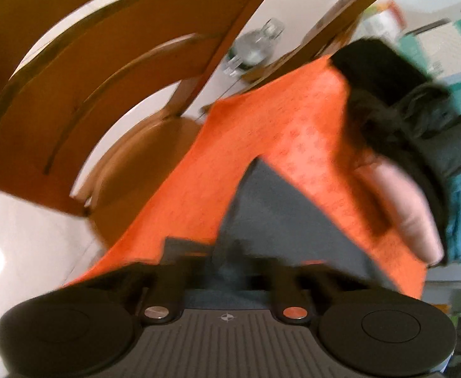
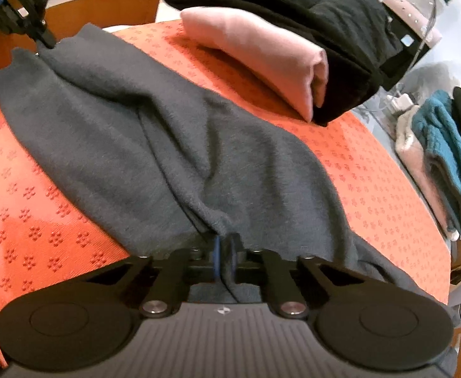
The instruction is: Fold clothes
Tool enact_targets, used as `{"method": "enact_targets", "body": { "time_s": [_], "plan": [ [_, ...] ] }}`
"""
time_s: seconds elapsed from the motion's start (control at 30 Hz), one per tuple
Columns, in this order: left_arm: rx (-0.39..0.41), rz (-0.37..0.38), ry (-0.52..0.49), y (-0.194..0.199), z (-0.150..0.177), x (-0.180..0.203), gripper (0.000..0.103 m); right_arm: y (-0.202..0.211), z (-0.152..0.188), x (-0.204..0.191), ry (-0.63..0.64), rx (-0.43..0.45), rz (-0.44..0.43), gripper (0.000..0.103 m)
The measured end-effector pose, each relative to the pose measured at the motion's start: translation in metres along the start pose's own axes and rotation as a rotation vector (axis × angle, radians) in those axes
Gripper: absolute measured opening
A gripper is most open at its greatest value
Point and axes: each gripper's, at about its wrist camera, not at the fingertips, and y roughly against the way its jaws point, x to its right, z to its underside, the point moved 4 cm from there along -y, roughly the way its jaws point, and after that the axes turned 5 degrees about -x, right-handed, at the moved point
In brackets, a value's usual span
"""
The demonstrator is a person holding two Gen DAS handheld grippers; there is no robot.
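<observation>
Round table under orange tablecloth with stamped floral dots, cloth hanging over the edge in left wrist view. Directly on cloth: dark grey garment spread rumpled across the middle, reaching from the near edge to the far left edge; folded pink garment at far right, touching black folded pile behind and beside it. Off the table to the right, on a separate surface too unclear to name: stack of folded teal, pale pink and black knits.
</observation>
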Motion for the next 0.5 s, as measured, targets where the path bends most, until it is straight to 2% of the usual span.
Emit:
{"method": "enact_targets", "body": {
  "time_s": [0.2,0.3,0.4,0.5],
  "plan": [
    [0.112,0.049,-0.051,0.048,-0.01,0.024,0.004,0.034,-0.001,0.008,-0.002,0.071,0.004,0.002],
    [0.136,0.071,-0.093,0.075,-0.008,0.033,0.004,0.061,0.001,0.012,0.003,0.096,-0.026,0.002],
    [0.107,0.041,-0.136,0.082,0.006,0.027,0.004,0.068,0.008,0.006,0.034,0.07,-0.07,0.002],
    [0.063,-0.018,-0.141,0.071,0.023,0.008,0.004,0.053,0.017,-0.006,0.069,0.021,-0.099,0.003]
  ]
}}
